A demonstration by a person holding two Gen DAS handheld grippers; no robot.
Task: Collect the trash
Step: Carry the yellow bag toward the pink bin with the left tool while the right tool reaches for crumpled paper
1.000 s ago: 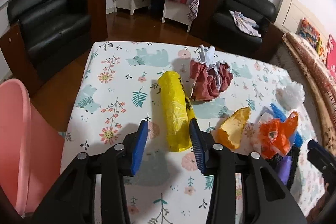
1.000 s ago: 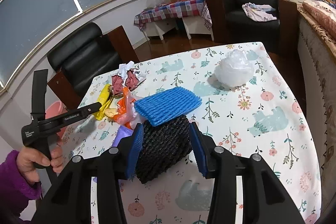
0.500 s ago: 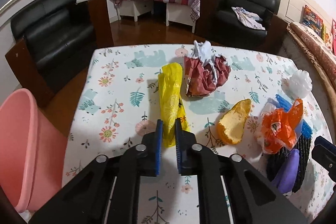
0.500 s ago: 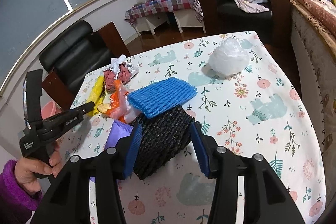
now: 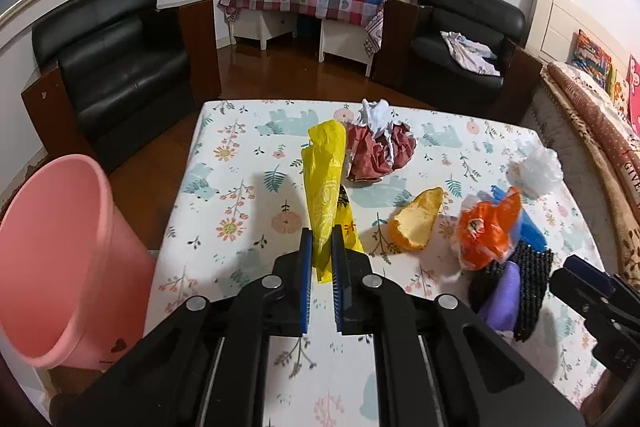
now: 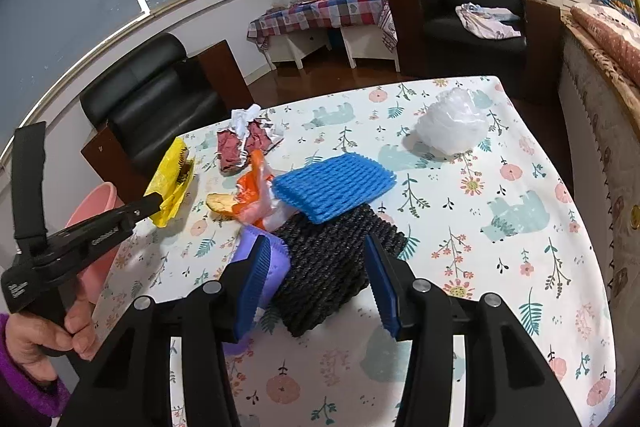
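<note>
the left gripper (image 5: 321,247) pinches the near end of the yellow plastic bag (image 5: 326,183), which hangs up off the table (image 5: 224,187); swing it left over the pink bin (image 5: 52,251) before letting go, keeping the limp tail clear of the rim. the right gripper (image 6: 316,275) holds its fingers spread around the black mesh pad (image 6: 332,263), not squeezing it.

1. The tablecloth (image 5: 224,195) is white with pastel bears, leaves and flowers.
2. On it, a yellow bag (image 5: 326,183) lies beside maroon-and-white crumpled paper (image 5: 378,151).
3. An orange wrapper (image 5: 486,231), blue foam net (image 6: 334,187) and black mesh (image 6: 328,267) lie nearby.
4. The bin (image 5: 60,259) beside the cloth is pink.
</note>
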